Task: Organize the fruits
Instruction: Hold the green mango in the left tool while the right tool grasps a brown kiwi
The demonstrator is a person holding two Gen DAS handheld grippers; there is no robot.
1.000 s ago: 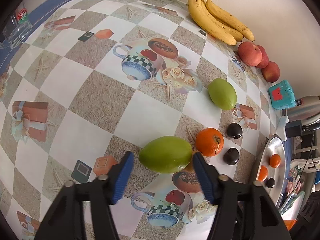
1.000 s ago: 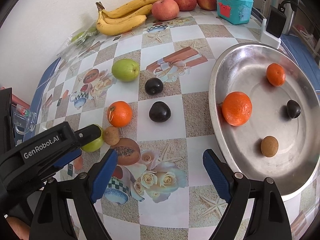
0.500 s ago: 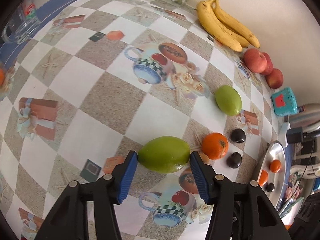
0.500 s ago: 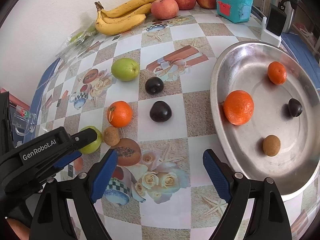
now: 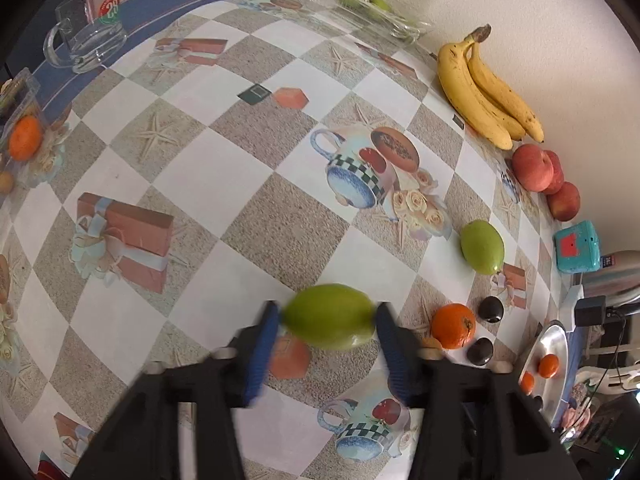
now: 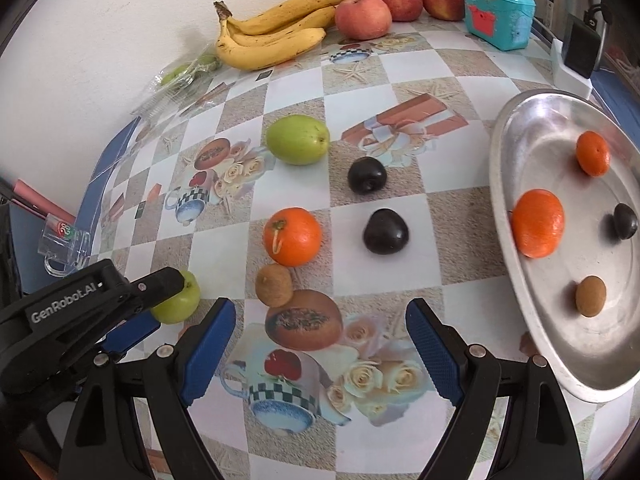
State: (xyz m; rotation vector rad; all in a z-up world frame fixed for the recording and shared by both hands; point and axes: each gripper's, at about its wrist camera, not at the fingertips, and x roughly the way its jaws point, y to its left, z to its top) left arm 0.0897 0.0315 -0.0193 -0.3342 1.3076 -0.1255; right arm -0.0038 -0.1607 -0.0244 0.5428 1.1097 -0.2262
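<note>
My left gripper [image 5: 326, 314] has a green fruit [image 5: 328, 316] between its blue pads. The jaws are closing and both pads touch the fruit's ends. The right wrist view shows the same fruit [image 6: 180, 300] low on the left, half hidden behind the left gripper [image 6: 132, 300]. My right gripper [image 6: 316, 332] stands open over the printed tablecloth with nothing between its fingers. Just beyond it lie a small brown fruit [image 6: 274, 285], an orange [image 6: 292, 236], two dark plums [image 6: 386, 232] and a second green fruit [image 6: 298, 140].
A metal tray [image 6: 496, 184] on the right holds two oranges, a dark plum and a brown fruit. Bananas [image 6: 276, 36], peaches [image 6: 362, 16] and a teal box [image 6: 498, 16] line the back wall. A glass mug [image 5: 86, 36] and a clear plastic box [image 5: 364, 4] stand far left.
The left jaws have closed in from both sides until the pads meet the green fruit, and the left view has swung. The right gripper stays open and has drifted slightly.
</note>
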